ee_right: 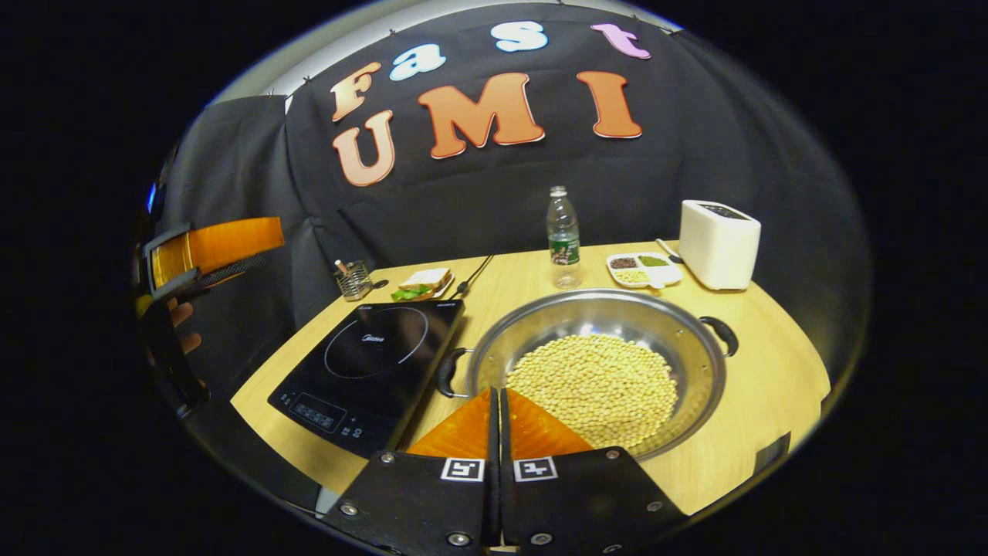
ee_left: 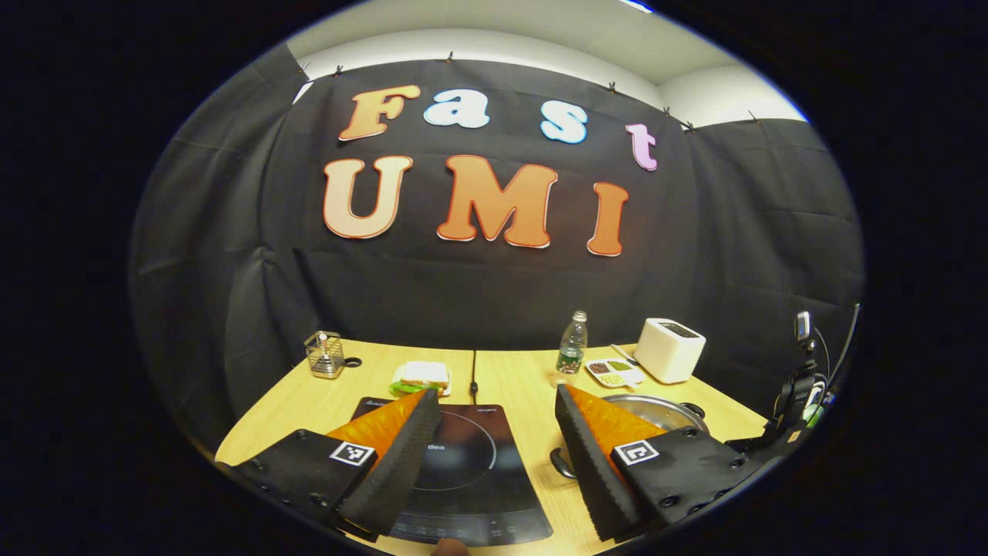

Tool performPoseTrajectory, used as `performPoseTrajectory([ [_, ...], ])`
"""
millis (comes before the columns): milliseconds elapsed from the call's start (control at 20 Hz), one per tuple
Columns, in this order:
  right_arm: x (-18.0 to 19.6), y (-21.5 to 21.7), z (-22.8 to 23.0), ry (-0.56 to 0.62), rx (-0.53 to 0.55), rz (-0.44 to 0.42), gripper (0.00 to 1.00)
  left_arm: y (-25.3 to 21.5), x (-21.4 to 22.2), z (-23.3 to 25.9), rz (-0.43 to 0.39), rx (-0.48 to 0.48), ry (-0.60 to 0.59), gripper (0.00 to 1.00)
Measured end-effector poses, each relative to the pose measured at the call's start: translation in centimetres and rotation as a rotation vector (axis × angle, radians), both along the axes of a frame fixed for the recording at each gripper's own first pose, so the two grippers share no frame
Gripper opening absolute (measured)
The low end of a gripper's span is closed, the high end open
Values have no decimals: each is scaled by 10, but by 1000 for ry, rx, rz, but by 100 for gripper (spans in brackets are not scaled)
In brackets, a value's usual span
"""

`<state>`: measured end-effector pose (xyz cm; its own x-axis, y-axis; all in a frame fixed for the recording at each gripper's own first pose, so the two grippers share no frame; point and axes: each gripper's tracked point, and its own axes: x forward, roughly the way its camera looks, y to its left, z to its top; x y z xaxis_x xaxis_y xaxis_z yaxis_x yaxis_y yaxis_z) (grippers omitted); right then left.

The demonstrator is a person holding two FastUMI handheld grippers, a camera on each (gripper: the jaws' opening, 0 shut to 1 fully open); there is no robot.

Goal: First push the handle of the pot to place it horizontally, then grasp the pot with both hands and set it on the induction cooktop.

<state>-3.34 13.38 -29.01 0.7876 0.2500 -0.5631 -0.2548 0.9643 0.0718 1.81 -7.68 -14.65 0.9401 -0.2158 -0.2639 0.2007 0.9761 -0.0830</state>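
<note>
A steel pot [ee_right: 617,309] holding pale beans [ee_right: 594,386] stands on the wooden table, to the right of the black induction cooktop [ee_right: 370,351]. Its two black handles [ee_right: 450,372] [ee_right: 722,333] point left and right. My right gripper [ee_right: 498,394] is shut with nothing between its fingers, its tips over the pot's near rim by the left handle. My left gripper [ee_left: 495,395] hangs open above the cooktop [ee_left: 463,463], and its right finger hides part of the pot [ee_left: 664,409]. In the right gripper view, the left gripper [ee_right: 231,255] is held up at the far left by a hand.
Along the back of the table stand a wire holder [ee_right: 355,279], a sandwich plate [ee_right: 423,284], a water bottle [ee_right: 563,235], a divided dish [ee_right: 642,270] and a white toaster [ee_right: 718,243]. A black cable [ee_right: 472,278] runs from the cooktop toward the wall.
</note>
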Motion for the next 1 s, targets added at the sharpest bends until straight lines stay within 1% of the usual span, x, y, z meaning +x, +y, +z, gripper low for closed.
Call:
performPoseTrajectory([
  [100, 8, -22, 5, -16, 7, -36, 1, -22, 1, -13, -35, 3, 32, 97],
  [150, 13, -33, 6, -19, 5, -55, 5, -31, 1, -19, -48, 3, 46, 97],
  [300, 26, -68, 8, -32, -4, -116, 9, -60, 2, -44, -94, 3, 96, 98],
  [350, 31, -78, 8, -34, -6, -131, 20, -69, 1, -54, -110, -1, 121, 97],
  [500, 46, -111, 9, -53, -40, -190, 38, -97, -5, -91, -161, -4, 210, 98],
  [550, 52, -121, 8, -54, -52, -207, 52, -106, -7, -101, -179, -10, 236, 98],
  [600, 56, -130, 6, -53, -64, -225, 59, -113, -7, -112, -188, -13, 263, 98],
  [650, 61, -137, 4, -50, -74, -239, 70, -115, -7, -121, -183, -3, 288, 98],
  [750, 72, -153, 0, -50, -96, -264, 79, -114, -1, -136, -167, 23, 313, 98],
  [800, 77, -161, -2, -55, -110, -274, 82, -116, -1, -143, -161, 23, 332, 98],
  [850, 84, -168, -5, -51, -126, -283, 88, -118, -1, -149, -159, 23, 353, 98],
  [950, 99, -177, -15, -33, -148, -300, 94, -117, 2, -162, -149, 28, 388, 98],
  [1000, 104, -179, -19, -22, -155, -303, 94, -117, 4, -168, -140, 28, 401, 98],
])
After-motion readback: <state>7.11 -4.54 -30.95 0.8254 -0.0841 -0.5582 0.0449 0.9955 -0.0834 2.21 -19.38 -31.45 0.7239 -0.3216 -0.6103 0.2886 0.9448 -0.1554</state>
